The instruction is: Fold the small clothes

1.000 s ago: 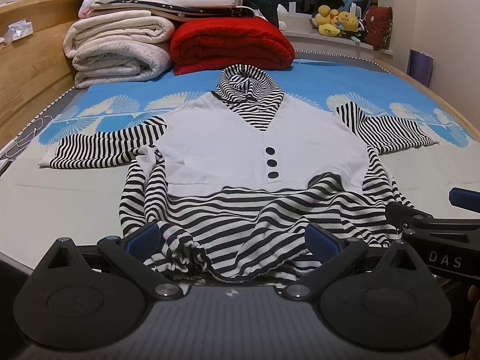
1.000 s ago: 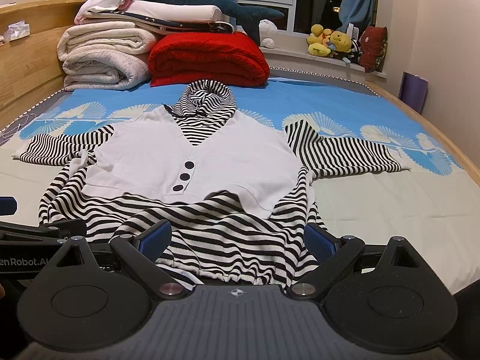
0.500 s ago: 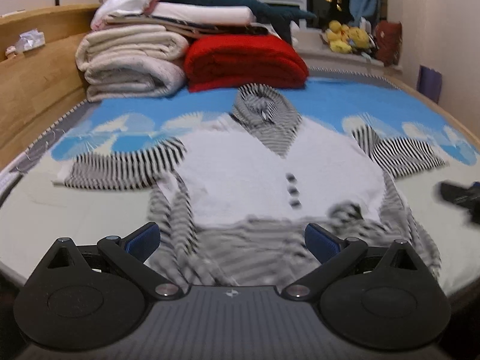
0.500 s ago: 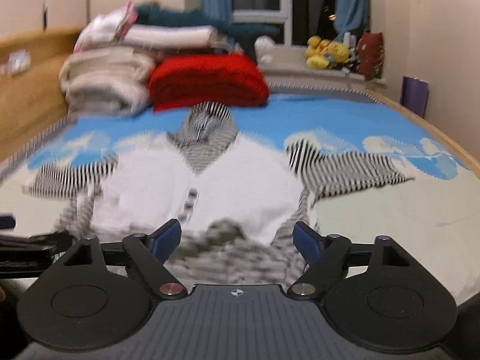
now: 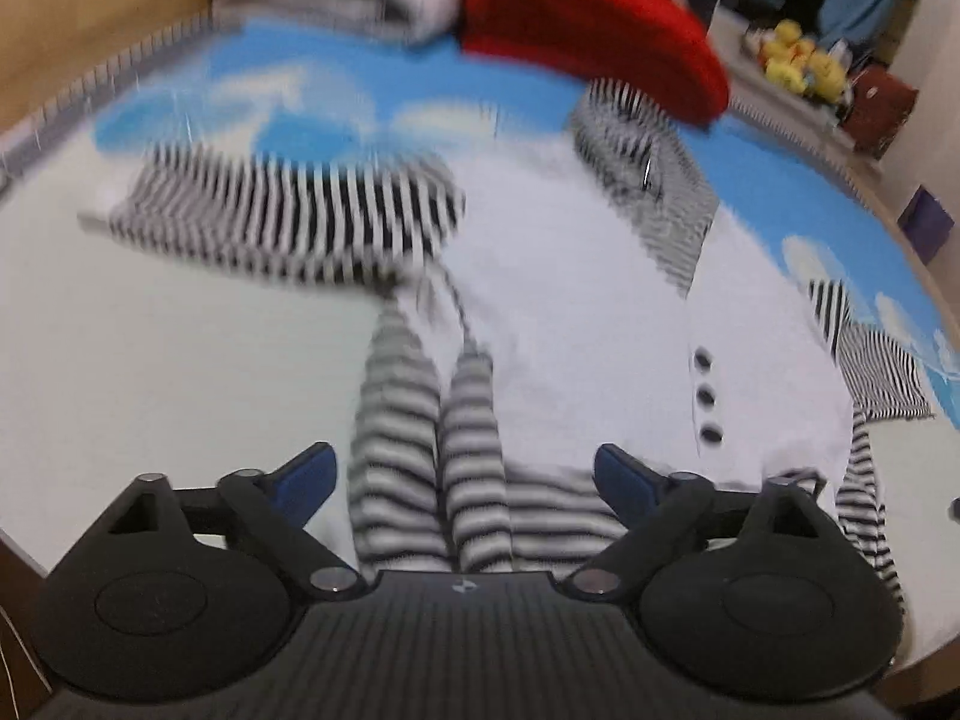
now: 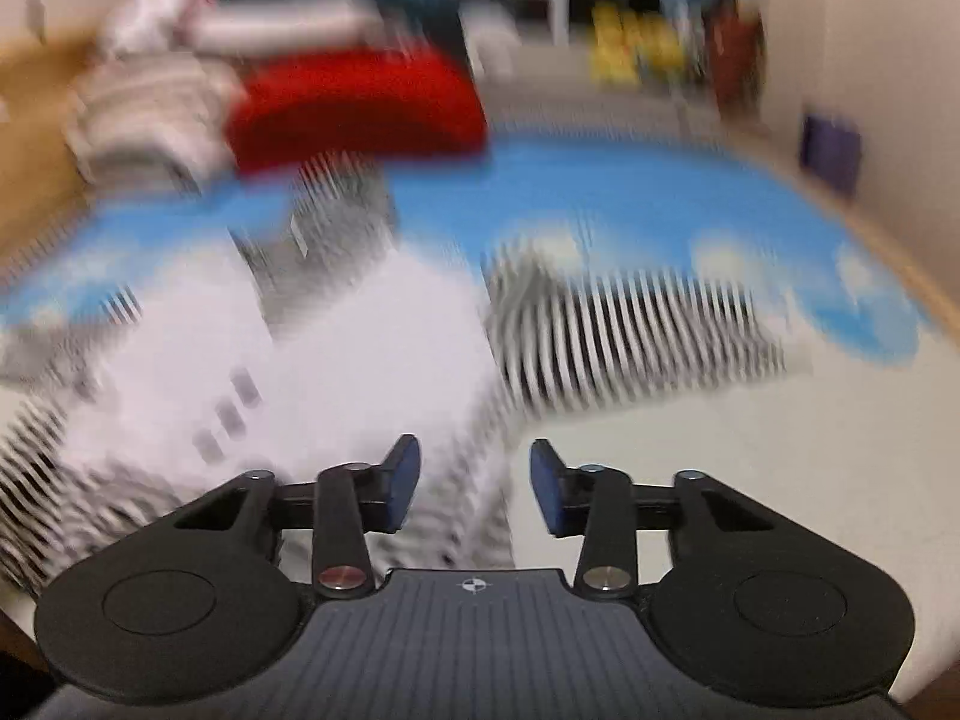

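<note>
A small white top with black-and-white striped sleeves, collar and hem (image 5: 576, 312) lies spread face up on the bed, also in the right wrist view (image 6: 372, 348). My left gripper (image 5: 465, 477) is open wide and empty above the striped hem on the garment's left side. My right gripper (image 6: 474, 489) is open with a narrower gap and empty, over the garment's right side edge below the right sleeve (image 6: 636, 330). Both views are blurred by motion.
A red folded blanket (image 5: 594, 30) and a stack of folded pale blankets (image 6: 150, 102) lie at the head of the bed. A wooden side board (image 5: 90, 18) runs along the left. Yellow plush toys (image 5: 798, 60) sit on the window ledge.
Both grippers have moved forward over the garment, the left one toward its left side, the right one toward its right side. The right gripper's jaws have narrowed. The left gripper stays wide open.
</note>
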The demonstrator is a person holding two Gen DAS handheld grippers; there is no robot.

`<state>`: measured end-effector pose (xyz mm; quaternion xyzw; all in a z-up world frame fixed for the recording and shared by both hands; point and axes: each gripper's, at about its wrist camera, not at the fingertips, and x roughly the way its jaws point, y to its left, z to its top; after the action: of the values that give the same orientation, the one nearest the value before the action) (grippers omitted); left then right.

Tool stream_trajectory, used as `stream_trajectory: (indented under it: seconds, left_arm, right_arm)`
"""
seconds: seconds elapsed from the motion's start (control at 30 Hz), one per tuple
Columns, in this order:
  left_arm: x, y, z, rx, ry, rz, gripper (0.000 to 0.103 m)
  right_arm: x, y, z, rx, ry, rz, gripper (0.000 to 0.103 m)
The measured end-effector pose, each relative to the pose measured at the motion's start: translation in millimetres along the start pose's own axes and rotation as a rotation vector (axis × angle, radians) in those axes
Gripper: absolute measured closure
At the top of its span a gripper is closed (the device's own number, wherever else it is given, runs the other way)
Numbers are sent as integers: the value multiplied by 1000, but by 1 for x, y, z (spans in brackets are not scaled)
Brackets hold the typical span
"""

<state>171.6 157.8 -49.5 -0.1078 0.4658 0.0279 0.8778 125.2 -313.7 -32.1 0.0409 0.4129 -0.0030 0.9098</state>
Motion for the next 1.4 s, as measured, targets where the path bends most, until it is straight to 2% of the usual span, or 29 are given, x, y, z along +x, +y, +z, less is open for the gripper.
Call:
stream_trajectory:
  seconds: [0.07, 0.23, 0.27, 0.3, 0.4, 0.5, 0.57, 0.6, 0.77, 0.83, 0.87, 0.9, 0.93, 0.97, 1.07, 1.2, 1.23, 1.3, 1.4]
  left_arm:
    - [10, 4, 2, -11, 21, 35, 15]
    - [16, 26, 6, -131, 39, 74, 24]
    - [17, 31, 7, -151, 46, 85, 30]
    - [20, 35, 6, -160, 69, 104, 36]
    - [34, 42, 0, -144, 176, 142, 43]
    - [41, 46, -4, -161, 227, 75, 43]
    - [38, 46, -3, -183, 218, 4, 43]
    - [38, 45, -3, -174, 216, -7, 43]
    - [53, 27, -12, -63, 299, 34, 44]
    - [56, 24, -14, -24, 312, 49, 61]
    - [59, 23, -17, -13, 317, 48, 75]
    - [59, 22, -18, -1, 323, 43, 86]
    - [57, 21, -20, 18, 323, 37, 91]
    - [54, 19, -20, 37, 316, 30, 96]
    - [40, 16, -19, 69, 263, -11, 99]
    - [2, 14, -14, 100, 153, -139, 99]
    - [-4, 15, -15, 122, 149, -149, 99]
    - [0, 18, -18, 152, 193, -101, 99]
    - [6, 32, -26, 217, 238, 80, 100]
  right_arm:
    - [14, -6, 0, 72, 67, 62, 68]
    - [35, -6, -9, 66, 186, 36, 68]
    - [40, -5, -10, 64, 215, 34, 68]
    - [43, -3, -12, 60, 237, 30, 68]
    - [53, -2, -17, 48, 292, 11, 68]
    - [61, -1, -21, 56, 333, 14, 67]
    - [66, -2, -24, 61, 366, 12, 65]
    - [68, -2, -26, 61, 381, 7, 64]
    - [79, -1, -34, 69, 444, -2, 64]
    - [79, -1, -37, 67, 449, -1, 66]
    - [78, -2, -36, 69, 441, 1, 69]
    - [76, -3, -35, 77, 431, 5, 85]
    - [73, -6, -34, 96, 420, 14, 99]
    - [70, -11, -32, 125, 402, 26, 101]
    - [56, -29, -25, 203, 329, 18, 103]
    - [26, -69, -18, 328, 187, -85, 103]
    - [21, -78, -19, 364, 164, -94, 103]
    - [15, -94, -21, 423, 152, -80, 103]
    - [22, -87, -26, 375, 230, 5, 103]
